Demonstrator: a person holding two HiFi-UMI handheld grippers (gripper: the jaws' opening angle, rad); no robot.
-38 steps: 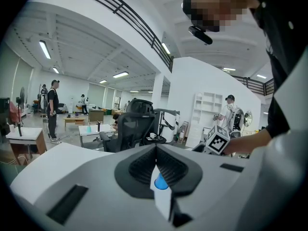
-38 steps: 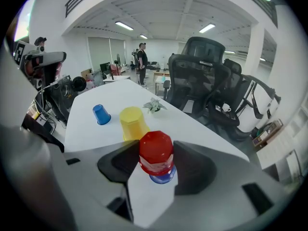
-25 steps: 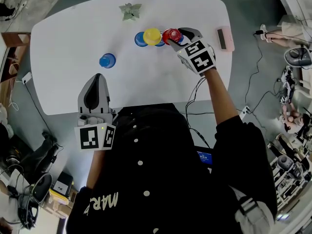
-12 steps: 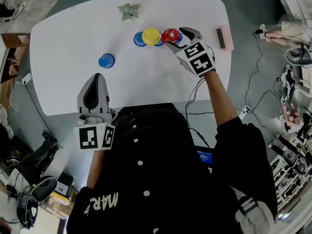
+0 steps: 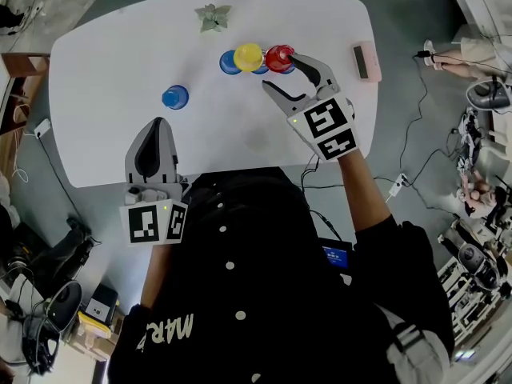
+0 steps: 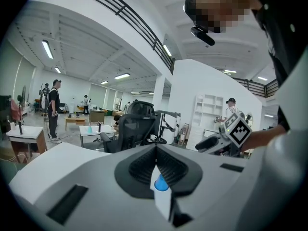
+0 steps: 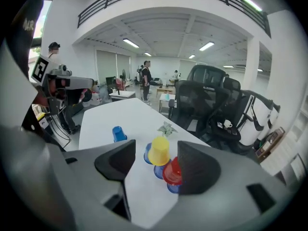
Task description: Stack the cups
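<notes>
Hovering wide and empty in the head view, the right claw is hanging just beside the red cup; its jaws have just been opening. Red and yellow cup are sitting atop a row of blue cups, so that placement seems finished. The lone blue cup, well apart on the white surface, is likely calling for the next reach. The left claw is resting at the near edge.

In the left gripper view its jaws are meeting on nothing, with office chairs standing beyond.

In the right gripper view nothing is lying between the spread jaws, and an open hall is stretching behind.
</notes>
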